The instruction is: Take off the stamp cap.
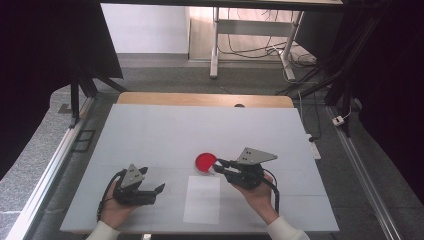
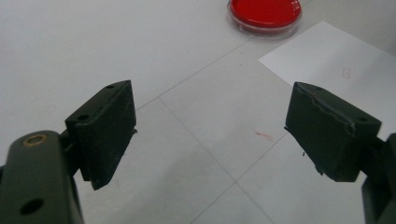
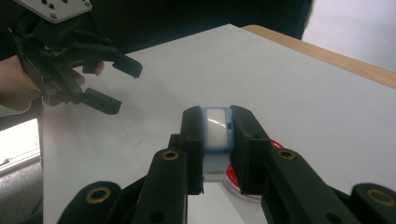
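A shallow round dish with red contents (image 1: 205,161) sits near the middle of the white table. My right gripper (image 1: 218,165) hovers at the dish's right edge. In the right gripper view it (image 3: 217,121) is shut on a small light-blue object with a white face (image 3: 215,133), and the red dish (image 3: 231,178) lies just beneath the jaws. My left gripper (image 1: 152,180) rests at the front left, open, with nothing between its jaws (image 2: 210,126). From there the dish (image 2: 264,11) lies ahead, well beyond the jaws.
A white sheet of paper (image 1: 201,199) lies in front of the dish, between the two hands; its corner (image 2: 336,60) shows past the left gripper's right jaw. A wooden strip (image 1: 205,99) edges the table's far side. Desk legs and cables stand on the floor behind.
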A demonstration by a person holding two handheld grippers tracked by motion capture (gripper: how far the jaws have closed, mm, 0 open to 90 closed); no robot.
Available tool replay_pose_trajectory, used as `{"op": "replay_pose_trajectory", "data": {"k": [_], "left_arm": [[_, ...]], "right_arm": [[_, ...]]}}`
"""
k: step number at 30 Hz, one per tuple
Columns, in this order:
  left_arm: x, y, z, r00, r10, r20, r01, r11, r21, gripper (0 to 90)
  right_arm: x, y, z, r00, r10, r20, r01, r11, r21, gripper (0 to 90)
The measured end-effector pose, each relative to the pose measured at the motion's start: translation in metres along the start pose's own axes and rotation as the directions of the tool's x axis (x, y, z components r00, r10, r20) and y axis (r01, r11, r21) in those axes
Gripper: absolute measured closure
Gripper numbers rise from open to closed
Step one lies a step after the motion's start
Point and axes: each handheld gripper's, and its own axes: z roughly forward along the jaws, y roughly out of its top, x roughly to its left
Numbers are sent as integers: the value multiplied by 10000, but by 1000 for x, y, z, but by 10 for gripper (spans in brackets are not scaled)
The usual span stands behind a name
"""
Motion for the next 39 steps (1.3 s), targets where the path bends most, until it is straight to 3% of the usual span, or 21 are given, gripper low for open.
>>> {"op": "replay_pose_trajectory", "data": {"k": [9,25,32,39], "left_arm": [[-13,12,4,9991,395,149,-392,9990,-232,166],[-27,24,15,9974,547,472,-527,9977,-434,175],[-32,28,20,9962,766,417,-747,9961,-462,175],[-40,35,25,9928,1018,629,-989,9940,-465,200]], "right_arm": [[0,-1,0,10000,81,41,-81,10000,-34,749],[0,-1,0,9998,151,147,-149,9998,-135,749],[1,-2,0,9998,104,183,-102,9999,-112,749],[1,-2,1,9994,275,199,-273,9996,-115,749]]}}
